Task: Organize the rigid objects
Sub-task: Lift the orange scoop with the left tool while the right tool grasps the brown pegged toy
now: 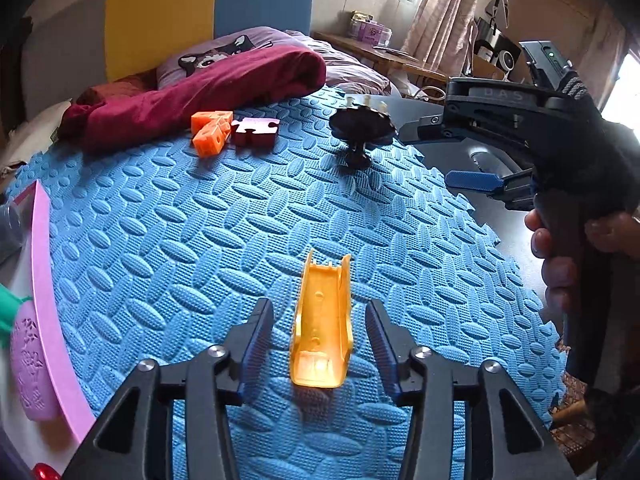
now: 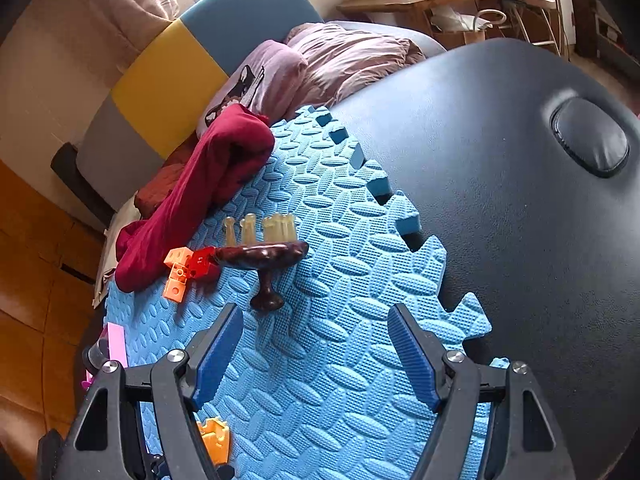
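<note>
On a blue foam mat (image 1: 240,220), a yellow plastic trough (image 1: 322,332) lies lengthwise between the parted jaws of the left gripper (image 1: 320,320), touching neither pad. The right gripper (image 2: 316,344) hangs with jaws wide and empty. Ahead of both jaws stand a dark knobbed stand (image 2: 266,264), orange blocks (image 1: 210,132) and a maroon puzzle piece (image 1: 254,130).

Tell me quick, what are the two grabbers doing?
Left gripper: open, the yellow piece lies between its fingers, untouched.
Right gripper: open, holding nothing.
</note>
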`<control>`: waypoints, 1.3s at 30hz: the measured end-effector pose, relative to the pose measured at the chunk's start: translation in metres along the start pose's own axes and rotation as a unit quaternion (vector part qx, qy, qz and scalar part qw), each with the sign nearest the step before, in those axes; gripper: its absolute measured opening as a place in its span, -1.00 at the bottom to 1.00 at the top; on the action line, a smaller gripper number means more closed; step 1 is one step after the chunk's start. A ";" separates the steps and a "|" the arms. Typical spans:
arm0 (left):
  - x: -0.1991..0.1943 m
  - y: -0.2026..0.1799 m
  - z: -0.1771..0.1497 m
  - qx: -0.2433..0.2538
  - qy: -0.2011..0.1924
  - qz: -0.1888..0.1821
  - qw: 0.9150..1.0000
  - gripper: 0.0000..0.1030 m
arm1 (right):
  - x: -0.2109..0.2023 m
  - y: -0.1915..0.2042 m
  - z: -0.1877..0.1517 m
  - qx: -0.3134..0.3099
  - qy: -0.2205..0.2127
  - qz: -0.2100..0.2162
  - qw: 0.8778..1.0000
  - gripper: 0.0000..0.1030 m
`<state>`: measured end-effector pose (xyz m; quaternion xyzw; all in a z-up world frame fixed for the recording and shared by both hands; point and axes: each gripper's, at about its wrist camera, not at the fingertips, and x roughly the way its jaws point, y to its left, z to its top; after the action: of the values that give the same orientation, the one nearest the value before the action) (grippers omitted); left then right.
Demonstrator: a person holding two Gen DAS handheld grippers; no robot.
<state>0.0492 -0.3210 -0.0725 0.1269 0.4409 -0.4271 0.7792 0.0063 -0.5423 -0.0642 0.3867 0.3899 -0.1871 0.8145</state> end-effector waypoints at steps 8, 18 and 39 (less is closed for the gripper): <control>0.015 -0.010 0.010 0.048 0.008 0.035 0.998 -0.17 | 0.000 -0.010 0.004 0.034 -0.005 0.018 0.999 0.47; 0.005 0.002 -0.002 -0.001 -0.014 0.055 0.998 -0.50 | 0.002 -0.010 0.013 0.044 -0.024 0.055 0.997 0.51; -0.015 0.008 -0.027 -0.033 -0.043 0.039 0.998 -0.50 | 0.052 0.034 0.014 -0.091 -0.016 0.008 0.996 -0.11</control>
<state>0.0362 -0.2923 -0.0781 0.1000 0.4150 -0.3867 0.8175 0.0661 -0.5316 -0.0833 0.3110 0.3893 -0.1501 0.8539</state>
